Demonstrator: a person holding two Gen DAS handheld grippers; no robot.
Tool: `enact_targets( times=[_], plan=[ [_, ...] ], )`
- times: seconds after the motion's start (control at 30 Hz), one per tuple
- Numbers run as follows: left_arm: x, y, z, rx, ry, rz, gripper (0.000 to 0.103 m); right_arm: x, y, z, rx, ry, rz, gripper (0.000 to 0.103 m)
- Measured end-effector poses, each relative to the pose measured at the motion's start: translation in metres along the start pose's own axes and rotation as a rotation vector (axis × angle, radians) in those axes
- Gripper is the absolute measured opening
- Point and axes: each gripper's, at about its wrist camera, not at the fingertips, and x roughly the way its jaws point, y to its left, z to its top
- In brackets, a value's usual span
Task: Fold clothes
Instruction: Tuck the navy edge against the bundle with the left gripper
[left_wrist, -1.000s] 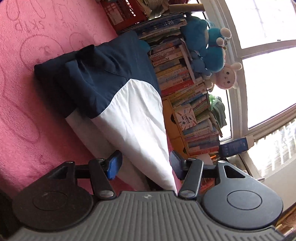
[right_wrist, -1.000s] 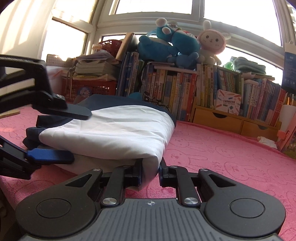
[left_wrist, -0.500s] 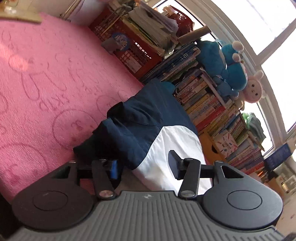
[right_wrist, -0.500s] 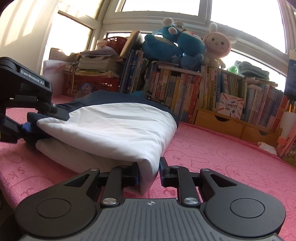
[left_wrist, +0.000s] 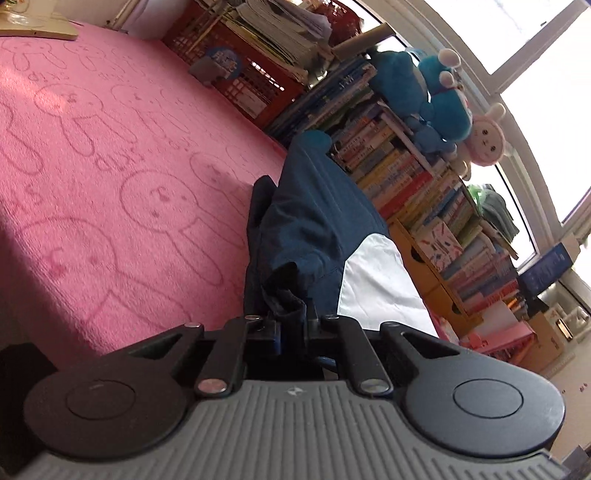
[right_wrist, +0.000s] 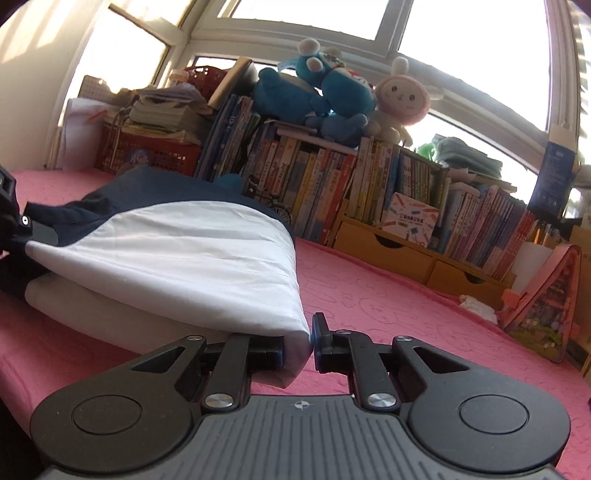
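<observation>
Both hand-held grippers grasp the folded navy-and-white shirt (right_wrist: 177, 251): left hand-held gripper (left_wrist: 291, 328) the navy edge, right hand-held gripper (right_wrist: 297, 345) the white corner. Keep both edges level and taut.

Pink mat (left_wrist: 110, 192) open leftward; book row (right_wrist: 369, 184) blocks behind garment (right_wrist: 177, 251).

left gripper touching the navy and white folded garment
Touching: the left wrist view shows the left gripper fingers closed on the navy and white folded garment's dark edge.
</observation>
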Motion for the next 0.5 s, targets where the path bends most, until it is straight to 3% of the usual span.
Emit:
enact_targets(
  times=[0.03,0.1,0.23,0.5],
  plan=[
    [-0.001,0.002,0.0,-0.01,0.015,-0.017,0.01,-0.002,-0.001,-0.004,-0.047,0.003,-0.006,0.017],
    [-0.003,0.005,-0.001,-0.031,0.044,-0.051,0.01,-0.007,0.007,-0.013,-0.148,-0.038,-0.037,0.036],
    [-0.007,0.011,-0.003,-0.072,0.102,-0.119,0.01,-0.02,0.023,-0.028,-0.319,-0.128,-0.086,0.039],
    [-0.012,0.014,0.005,-0.106,0.14,-0.2,0.009,-0.052,0.082,-0.017,-0.499,-0.314,0.145,0.045]
  ],
)
